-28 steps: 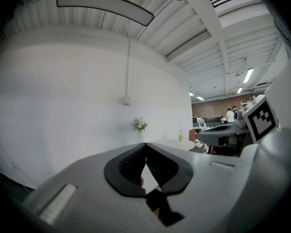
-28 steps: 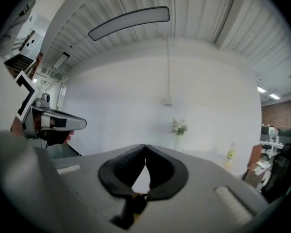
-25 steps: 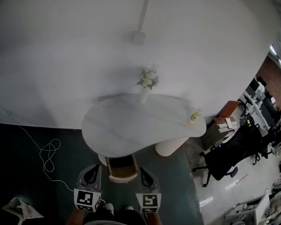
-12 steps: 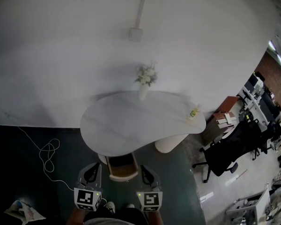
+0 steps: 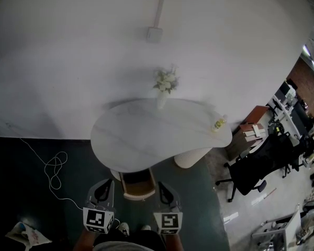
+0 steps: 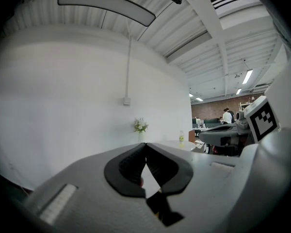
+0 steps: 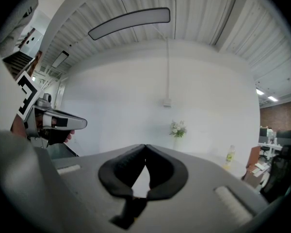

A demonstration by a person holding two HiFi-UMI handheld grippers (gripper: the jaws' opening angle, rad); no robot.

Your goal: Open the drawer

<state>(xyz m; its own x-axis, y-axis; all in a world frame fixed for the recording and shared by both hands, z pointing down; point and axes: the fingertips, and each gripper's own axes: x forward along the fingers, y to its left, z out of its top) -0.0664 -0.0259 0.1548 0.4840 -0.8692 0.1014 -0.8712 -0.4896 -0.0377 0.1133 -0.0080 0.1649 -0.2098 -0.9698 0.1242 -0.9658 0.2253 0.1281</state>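
Observation:
A wooden-brown drawer front (image 5: 137, 185) shows under the near edge of the white kidney-shaped table (image 5: 146, 140). Both grippers hang at the bottom of the head view, one on each side of the drawer and apart from it. My left gripper (image 5: 105, 184) is shut with nothing in it; in the left gripper view its black pads (image 6: 131, 165) meet at the tip (image 6: 145, 143). Just right of the drawer, my right gripper (image 5: 161, 186) is also shut and empty, with its jaw tips touching (image 7: 145, 145). Both point level toward the table and the white wall.
A vase of white flowers (image 5: 165, 85) and a small bottle (image 5: 218, 123) stand on the table. A white pedestal (image 5: 191, 157) carries it. A white cable (image 5: 54, 170) lies on the dark floor to the left, and a black office chair (image 5: 254, 175) stands to the right.
The head view has shifted slightly, so the table sits a little differently in the picture. Both grippers stay shut and hold their place beside the drawer.

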